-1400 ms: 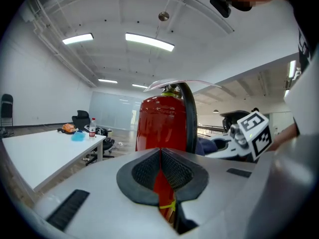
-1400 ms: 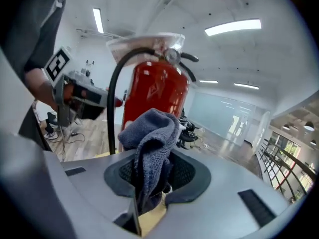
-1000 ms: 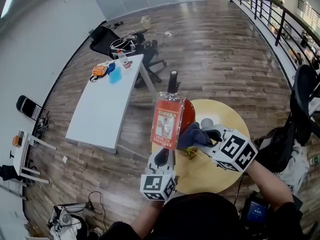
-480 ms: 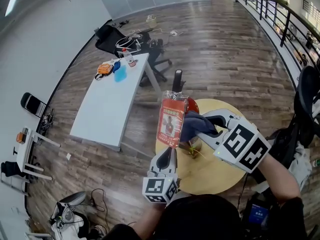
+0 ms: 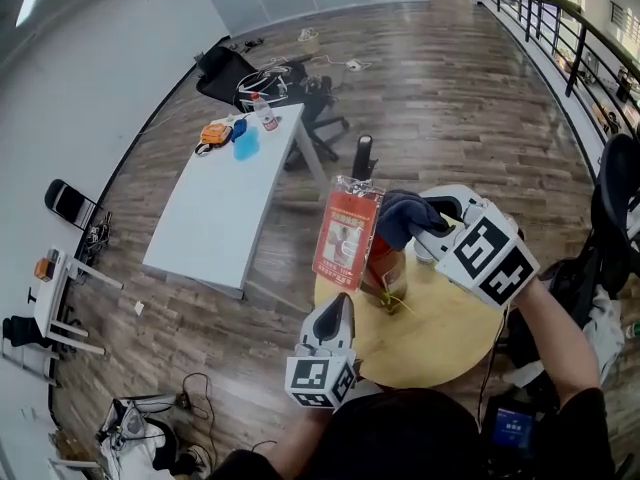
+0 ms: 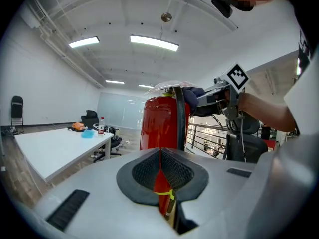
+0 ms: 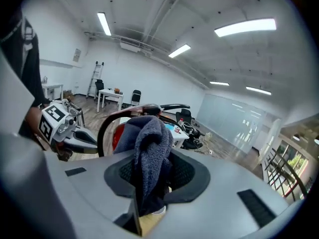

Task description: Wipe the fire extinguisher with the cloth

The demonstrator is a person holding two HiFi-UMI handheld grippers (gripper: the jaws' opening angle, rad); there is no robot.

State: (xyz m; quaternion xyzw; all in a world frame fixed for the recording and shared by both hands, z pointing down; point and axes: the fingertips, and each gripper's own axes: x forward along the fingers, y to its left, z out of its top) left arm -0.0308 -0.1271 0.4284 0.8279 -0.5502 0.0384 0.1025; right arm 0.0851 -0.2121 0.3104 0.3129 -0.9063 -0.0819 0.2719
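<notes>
Right now the right hand-held gripper (image 5: 428,230) is clenched on a dark blue cloth (image 5: 400,218). The bunched cloth presses against the upper right side of the red fire extinguisher (image 5: 384,256), just below its black handle (image 5: 362,156). The extinguisher stands near the far left edge of the round wooden table (image 5: 440,343), and a laminated red tag (image 5: 347,238) hangs across its left face. The left hand-held gripper (image 5: 337,310) sits on the near side, low by the base. Its jaws are pressed together with nothing between them, and it does not appear to touch the cylinder.

To wipe well, the cloth should probably travel down and around the curved body under even, moderate pressure, so the wad lies flat on the paint. Nothing braces the cylinder, so a hard sideways push could tip it or slide it toward the table edge. Resting the closed left gripper against the base would likely help. The tag may need nudging aside to reach the surface beneath.
</notes>
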